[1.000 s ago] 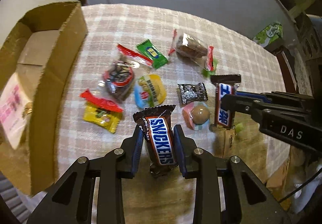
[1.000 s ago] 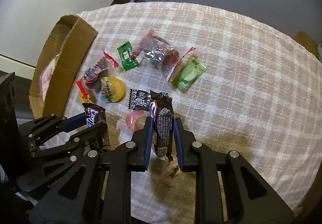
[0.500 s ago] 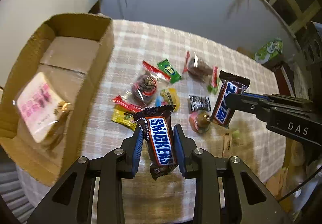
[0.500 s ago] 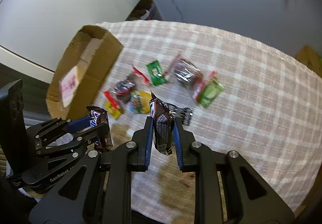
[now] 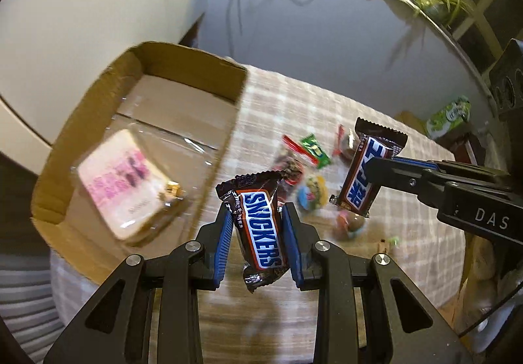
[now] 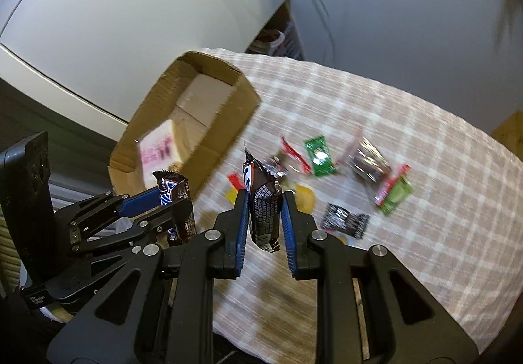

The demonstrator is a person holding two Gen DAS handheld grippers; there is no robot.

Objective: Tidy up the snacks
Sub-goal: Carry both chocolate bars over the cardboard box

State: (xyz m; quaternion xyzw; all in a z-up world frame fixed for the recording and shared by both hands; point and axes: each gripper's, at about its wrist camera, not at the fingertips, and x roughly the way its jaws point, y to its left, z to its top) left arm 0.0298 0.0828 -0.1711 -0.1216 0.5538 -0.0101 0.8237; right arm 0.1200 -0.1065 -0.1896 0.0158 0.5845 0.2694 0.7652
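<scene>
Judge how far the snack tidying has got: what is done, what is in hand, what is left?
Done: one pink packet lies in the cardboard box. In hand: the left tool grips a Snickers bar, and the right tool grips a second Snickers bar, both above the table. Left: the loose sweets on the checked cloth.

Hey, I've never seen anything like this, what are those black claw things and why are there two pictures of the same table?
Those are two hand-held grippers, each carried by a person and each with a wide-angle camera looking along its fingers. One picture comes from the left gripper, clamped on a Snickers bar. The other comes from the right gripper, clamped on a second Snickers bar seen edge-on. Each camera also catches the other gripper at its side. Below lies a table with a checked cloth, strewn with small wrapped sweets, among them a green candy. Beside them stands an open cardboard box holding a pink-printed packet.
</scene>
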